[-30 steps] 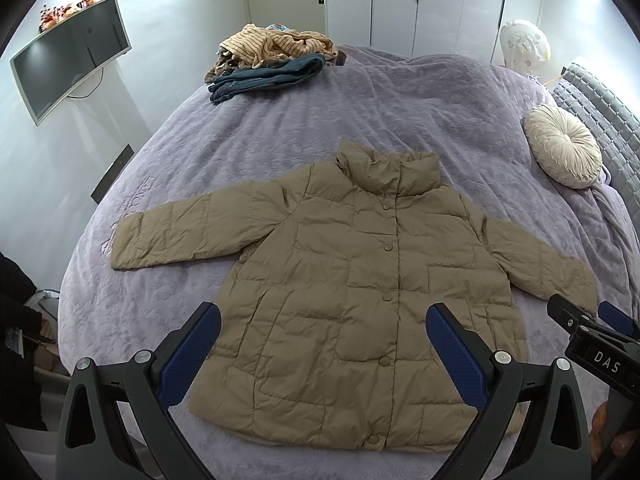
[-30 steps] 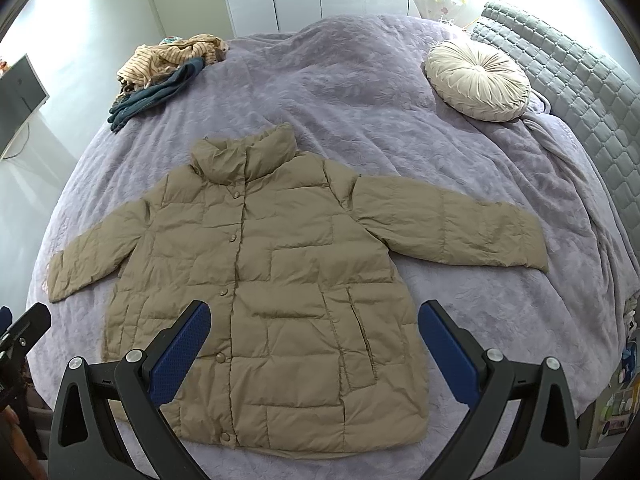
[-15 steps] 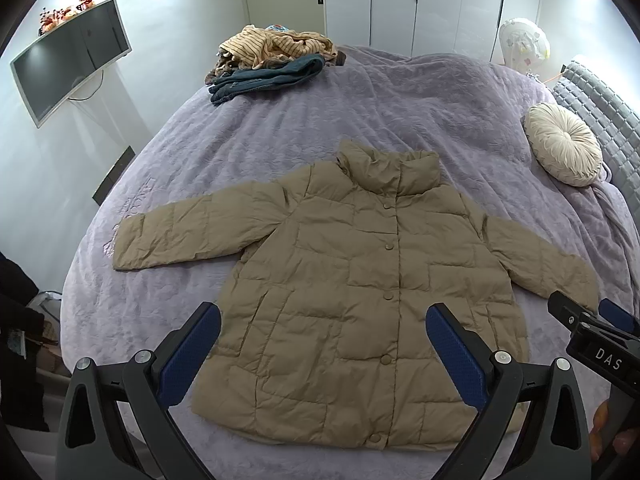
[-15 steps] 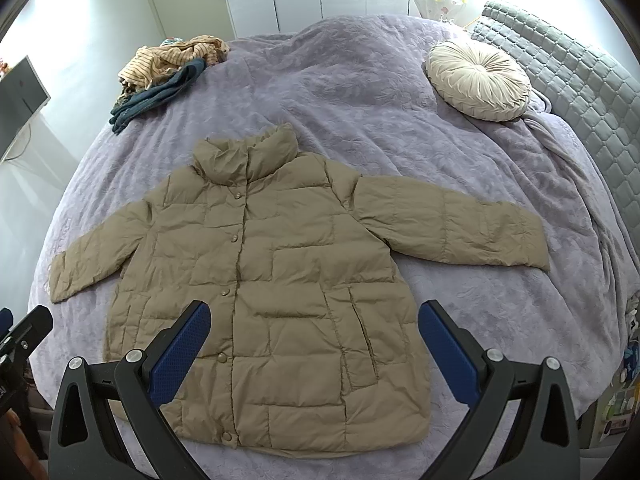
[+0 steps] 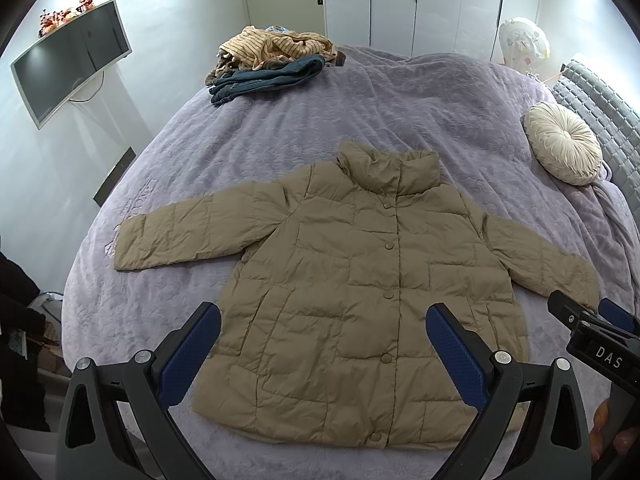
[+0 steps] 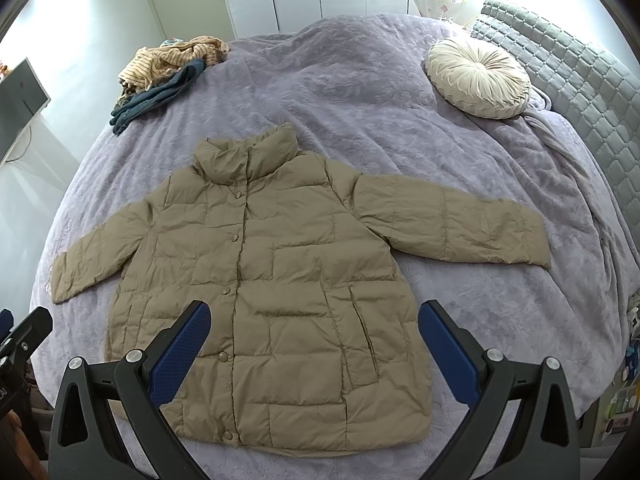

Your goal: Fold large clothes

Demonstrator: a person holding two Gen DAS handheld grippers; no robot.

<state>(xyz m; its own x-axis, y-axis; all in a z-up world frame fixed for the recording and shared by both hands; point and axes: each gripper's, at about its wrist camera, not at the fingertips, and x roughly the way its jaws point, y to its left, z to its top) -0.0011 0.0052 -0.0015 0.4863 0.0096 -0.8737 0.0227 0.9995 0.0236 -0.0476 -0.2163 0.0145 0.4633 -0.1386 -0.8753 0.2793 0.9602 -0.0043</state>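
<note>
Currently the tan quilted puffer jacket (image 5: 372,292) lies flat, front up and snapped shut, on the lavender quilted bedspread (image 5: 400,112), collar toward the far side, both sleeves spread outward. Left gripper (image 5: 322,350) hovers above the jacket's hem; its blue-padded fingers (image 5: 188,356) are spread wide, holding nothing. Right gripper (image 6: 314,346) likewise hangs over the lower jacket, fingers (image 6: 448,354) wide apart, no contact with the fabric. A pile of striped beige and dark blue clothes (image 5: 272,60) sits at the bed's far left corner, well apart from the jacket. A round cream pleated cushion (image 6: 478,76) rests near the grey quilted headboard (image 6: 572,80).
</note>
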